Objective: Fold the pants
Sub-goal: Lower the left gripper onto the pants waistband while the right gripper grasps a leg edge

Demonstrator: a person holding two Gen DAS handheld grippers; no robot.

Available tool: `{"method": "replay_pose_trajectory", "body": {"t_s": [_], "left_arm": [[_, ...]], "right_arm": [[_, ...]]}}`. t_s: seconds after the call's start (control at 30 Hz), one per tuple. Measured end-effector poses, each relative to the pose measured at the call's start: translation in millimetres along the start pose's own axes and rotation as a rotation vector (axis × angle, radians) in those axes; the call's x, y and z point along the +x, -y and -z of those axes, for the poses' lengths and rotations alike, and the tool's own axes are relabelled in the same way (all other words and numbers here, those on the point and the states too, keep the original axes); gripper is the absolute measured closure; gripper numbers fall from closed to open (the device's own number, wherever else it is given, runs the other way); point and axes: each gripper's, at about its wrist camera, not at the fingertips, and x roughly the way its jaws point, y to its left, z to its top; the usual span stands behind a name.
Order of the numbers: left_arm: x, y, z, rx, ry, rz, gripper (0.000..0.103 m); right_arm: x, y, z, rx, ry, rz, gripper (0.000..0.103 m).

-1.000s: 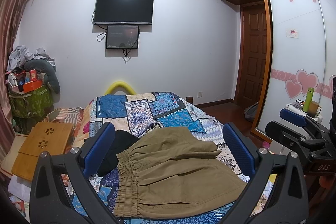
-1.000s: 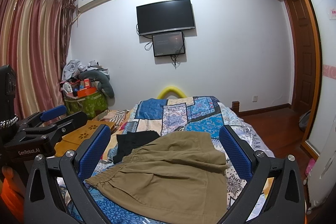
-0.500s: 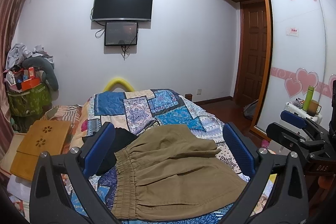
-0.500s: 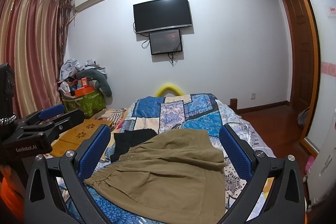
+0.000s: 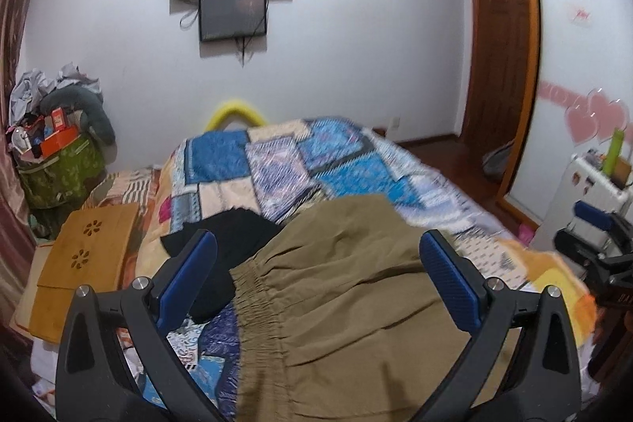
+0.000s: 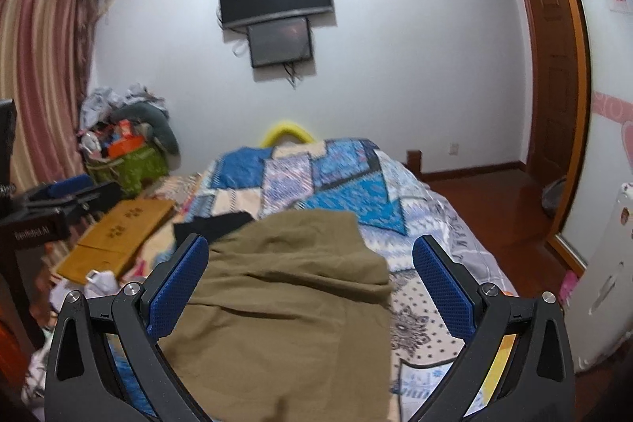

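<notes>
One pair of olive pants (image 5: 348, 303) lies spread on the patchwork bedspread (image 5: 285, 165), its gathered waistband (image 5: 257, 307) toward the left, and the cloth runs past the bottom of both views. One black garment (image 5: 229, 244) lies just beside the waistband, partly under it. The far half of the bed is bare quilt, and a strip of quilt shows to the right of the pants before the bed's edge and the wooden floor (image 6: 494, 192). The left gripper (image 5: 316, 283) hovers over the waistband with its two blue pads wide apart, holding nothing. The right gripper (image 6: 308, 287) hovers over the pants' right part, pads equally spread. One wooden board (image 5: 87, 263) lies off the bed's left edge.
</notes>
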Motion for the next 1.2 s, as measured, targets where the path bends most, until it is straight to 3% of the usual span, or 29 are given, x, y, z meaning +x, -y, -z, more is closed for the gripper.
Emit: {"method": "replay_pose_trajectory", "body": {"t_s": [0.17,0.43,0.57,0.83,1.0,1.2], "left_arm": [[59.9,-26.9,7.9,-0.043,-0.194,0.047,0.000],[141.6,-66.6,40.3,-0.082,-0.423,-0.007,0.004],[170.2,-81.7,57.0,-0.071,-0.525,-0.040,0.011],[205.3,-88.8,86.3,-0.087,-0.700,0.080,0.014],[208.2,-91.0,94.1,-0.116,-0.685,0.102,0.014],[204.1,-97.1,98.1,-0.123,-0.643,0.063,0.020]], "right_arm": [[30.3,25.4,14.9,0.010,-0.116,0.028,0.000],[88.8,57.9,47.0,0.081,-0.350,-0.032,0.001],[119.9,69.2,57.2,0.120,-0.436,-0.073,0.010],[161.3,73.5,73.9,0.146,-0.580,-0.158,0.025],[169.4,73.2,80.4,0.177,-0.613,-0.206,0.027],[166.7,72.0,79.8,0.179,-0.590,-0.258,0.054]]}}
